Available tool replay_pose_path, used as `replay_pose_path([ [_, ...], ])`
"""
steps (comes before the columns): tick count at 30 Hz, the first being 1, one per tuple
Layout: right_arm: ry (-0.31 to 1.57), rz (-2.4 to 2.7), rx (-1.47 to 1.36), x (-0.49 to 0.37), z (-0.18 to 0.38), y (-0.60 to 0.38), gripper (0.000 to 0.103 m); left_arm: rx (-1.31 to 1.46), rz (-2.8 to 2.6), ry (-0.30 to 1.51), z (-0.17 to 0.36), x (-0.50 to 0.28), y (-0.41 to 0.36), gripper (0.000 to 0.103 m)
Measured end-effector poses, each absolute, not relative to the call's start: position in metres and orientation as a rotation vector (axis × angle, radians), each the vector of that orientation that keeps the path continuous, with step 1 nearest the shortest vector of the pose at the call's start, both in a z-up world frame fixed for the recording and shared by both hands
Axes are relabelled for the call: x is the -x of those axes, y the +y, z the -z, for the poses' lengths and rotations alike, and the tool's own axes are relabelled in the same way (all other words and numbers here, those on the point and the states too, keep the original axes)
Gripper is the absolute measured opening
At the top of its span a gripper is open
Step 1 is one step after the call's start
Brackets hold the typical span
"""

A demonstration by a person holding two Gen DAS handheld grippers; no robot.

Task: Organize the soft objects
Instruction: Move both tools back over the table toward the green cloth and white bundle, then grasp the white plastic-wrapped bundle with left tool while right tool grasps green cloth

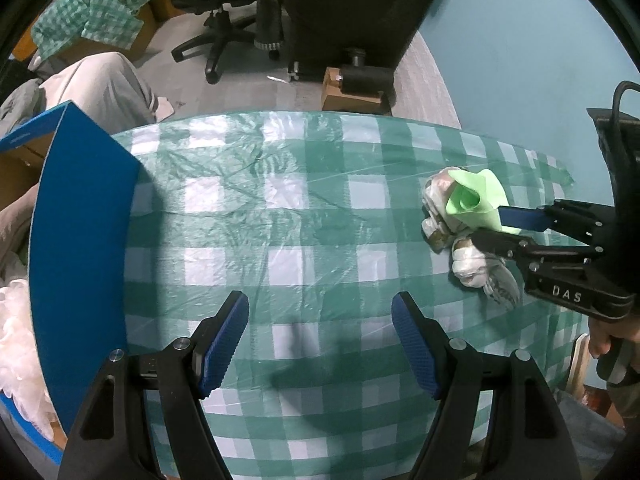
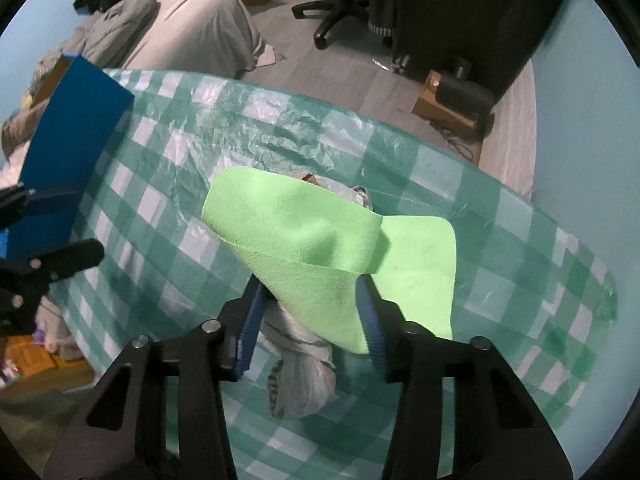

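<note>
The green cloth (image 2: 332,248) drapes over the right gripper (image 2: 310,320), so whether the blue pads actually pinch it is hard to make out. Under it a pale bundle (image 2: 304,380) shows only in part, and what it is made of I can't tell. The blue box (image 1: 80,216) is cut off at the frame's left edge, with something white and crumpled (image 1: 16,344) beside it only half visible. A hand (image 1: 608,340) holding the right gripper barely peeks in. The office chair (image 1: 224,12) loses its top to the picture's edge.
</note>
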State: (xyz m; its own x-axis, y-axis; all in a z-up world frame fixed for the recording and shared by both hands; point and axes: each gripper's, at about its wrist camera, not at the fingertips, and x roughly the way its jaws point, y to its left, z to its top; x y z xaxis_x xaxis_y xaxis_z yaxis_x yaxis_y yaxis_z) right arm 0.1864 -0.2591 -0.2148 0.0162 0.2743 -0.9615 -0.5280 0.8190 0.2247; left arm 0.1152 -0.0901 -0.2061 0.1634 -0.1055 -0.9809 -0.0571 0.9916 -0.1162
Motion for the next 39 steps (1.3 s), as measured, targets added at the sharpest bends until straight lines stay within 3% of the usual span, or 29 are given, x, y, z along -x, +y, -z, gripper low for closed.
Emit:
replay_pose_path([
  [2, 1.418, -0.631, 0.195, -0.188, 0.213, -0.264, 0.023, 0.134, 0.042, 1.409, 0.205, -0.118, -0.093, 0.075],
  [6, 1.416, -0.605, 0.131, -0.194, 0.208, -0.278, 0.015, 0.129, 0.053, 1.411, 0.206, -0.124, -0.1, 0.075],
  [17, 1.426, -0.524, 0.048, -0.198, 0.201, -0.319, 0.015, 0.098, 0.122, 1.413, 0.204, -0.142, -0.134, 0.08],
  [23, 1.463, -0.458, 0.019, -0.198, 0.213, -0.351, 0.015, 0.074, 0.156, 1.426, 0.207, -0.155, -0.159, 0.081],
  [26, 1.47, -0.445, -0.001, -0.195, 0.214, -0.363, 0.015, 0.093, 0.168, 1.427, 0.208, -0.157, -0.168, 0.087],
  [30, 1.473, -0.441, -0.012, -0.19, 0.213, -0.374, 0.031, 0.133, 0.173, 1.426, 0.21, -0.162, -0.178, 0.087],
  [35, 1.47, -0.44, -0.034, -0.187, 0.211, -0.382, 0.031, 0.149, 0.163, 1.448, 0.221, -0.169, -0.191, 0.087],
  [39, 1.464, -0.436, -0.044, -0.187, 0.208, -0.386, 0.037, 0.139, 0.149, 1.468, 0.235, -0.174, -0.201, 0.087],
])
